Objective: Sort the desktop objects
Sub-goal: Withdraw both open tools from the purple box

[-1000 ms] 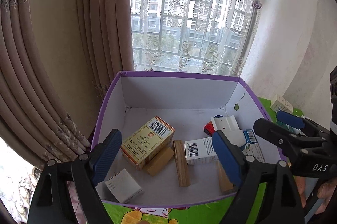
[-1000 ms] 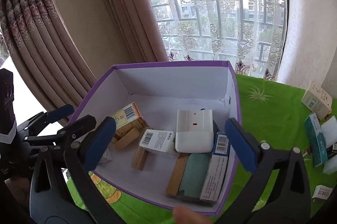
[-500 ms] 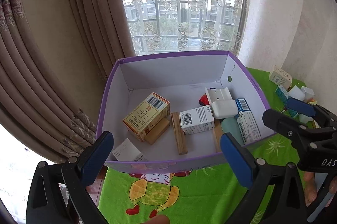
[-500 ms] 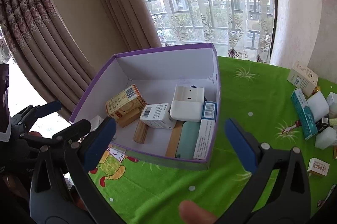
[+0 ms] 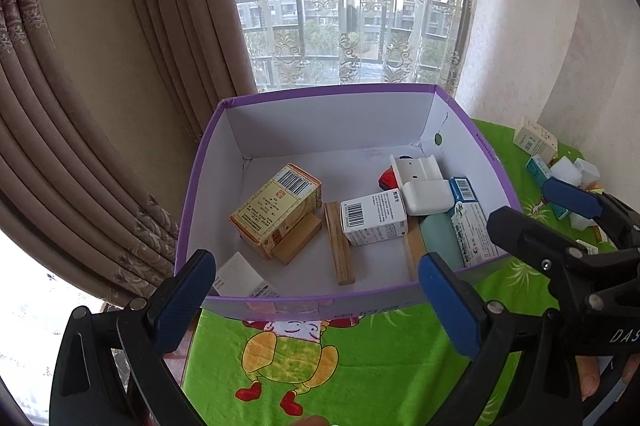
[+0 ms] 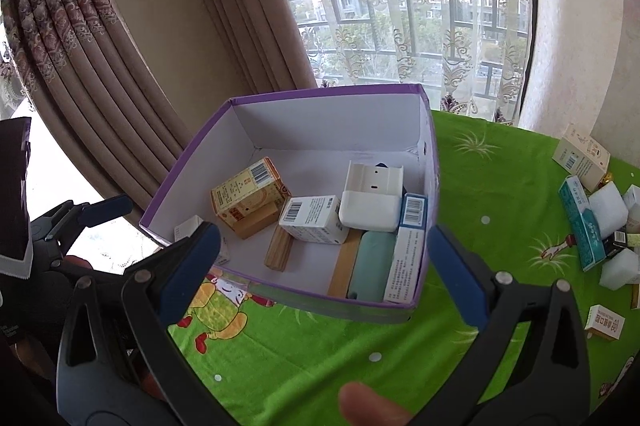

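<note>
Both claws hang spread wide in front of the purple-rimmed cardboard box (image 5: 340, 302), and neither has anything between its blue pads. The left claw (image 5: 316, 300) has just finished opening, its pads level with the box's near wall. The right claw (image 6: 326, 276) is equally wide apart, its pads framing the near corner of the box.

The box stands on a desk covered with a bright green cartoon cloth (image 6: 480, 185), close to the curtained window. Inside it lie the things already sorted: a yellow medicine carton (image 5: 276, 209) propped on a wooden block (image 5: 298, 244), a second wooden block (image 5: 339, 243) lying flat beside it, a white barcoded carton (image 5: 374, 218), a white plastic holder (image 6: 370, 195), a pale green case (image 6: 370, 260) and a blue-and-white carton (image 6: 408, 254) leaning against the right wall. A small white box (image 5: 240, 276) sits in the near left corner.

Off to the right on the cloth, well apart from the box, more cartons and white foam blocks (image 6: 606, 207) lie scattered.
</note>
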`<control>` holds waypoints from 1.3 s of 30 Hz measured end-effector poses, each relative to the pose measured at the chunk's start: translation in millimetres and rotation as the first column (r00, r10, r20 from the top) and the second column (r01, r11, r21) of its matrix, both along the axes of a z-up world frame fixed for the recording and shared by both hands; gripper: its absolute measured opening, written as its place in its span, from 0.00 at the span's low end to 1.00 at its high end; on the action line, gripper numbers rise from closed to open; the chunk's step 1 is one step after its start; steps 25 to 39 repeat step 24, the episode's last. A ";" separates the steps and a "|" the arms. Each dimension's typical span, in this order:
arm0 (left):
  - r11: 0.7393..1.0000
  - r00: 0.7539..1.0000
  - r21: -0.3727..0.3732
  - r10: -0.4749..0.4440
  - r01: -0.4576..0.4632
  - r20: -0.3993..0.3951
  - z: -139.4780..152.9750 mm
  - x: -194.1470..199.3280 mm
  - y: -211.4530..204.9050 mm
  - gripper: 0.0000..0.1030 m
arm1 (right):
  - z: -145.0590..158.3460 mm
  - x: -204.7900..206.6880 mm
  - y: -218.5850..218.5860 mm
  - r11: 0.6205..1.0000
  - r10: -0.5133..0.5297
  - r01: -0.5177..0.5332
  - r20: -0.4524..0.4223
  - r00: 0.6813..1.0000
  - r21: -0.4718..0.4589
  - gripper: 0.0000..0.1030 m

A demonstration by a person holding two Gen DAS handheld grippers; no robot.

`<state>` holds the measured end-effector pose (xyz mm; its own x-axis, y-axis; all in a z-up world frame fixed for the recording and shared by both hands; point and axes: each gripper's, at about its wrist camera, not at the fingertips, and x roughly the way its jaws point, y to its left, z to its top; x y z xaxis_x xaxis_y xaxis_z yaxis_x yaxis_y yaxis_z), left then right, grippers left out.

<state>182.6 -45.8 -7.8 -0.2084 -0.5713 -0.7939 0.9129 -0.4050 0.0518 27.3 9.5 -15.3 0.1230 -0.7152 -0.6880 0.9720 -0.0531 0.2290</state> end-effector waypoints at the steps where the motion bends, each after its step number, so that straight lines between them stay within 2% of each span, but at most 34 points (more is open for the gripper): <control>1: 1.000 1.000 0.001 0.000 0.000 0.000 -0.4 0.1 -0.1 0.99 | -0.1 0.1 -0.5 1.000 0.000 0.000 -0.002 1.000 0.001 1.00; 17: 1.000 1.000 0.011 0.000 0.000 0.003 -4.5 -0.8 -4.0 0.99 | -3.6 0.3 -5.3 1.000 -0.001 0.001 -0.001 1.000 0.011 1.00; 24: 0.999 1.000 -0.046 0.010 -0.009 0.014 -3.7 -0.4 -4.5 0.99 | -5.6 -0.8 -7.0 1.000 -0.002 0.002 -0.001 1.000 0.014 1.00; 39: 0.999 1.000 -0.046 0.010 -0.009 0.014 -3.7 -0.4 -4.5 0.99 | -5.6 -0.8 -7.0 1.000 -0.002 0.002 -0.001 1.000 0.014 1.00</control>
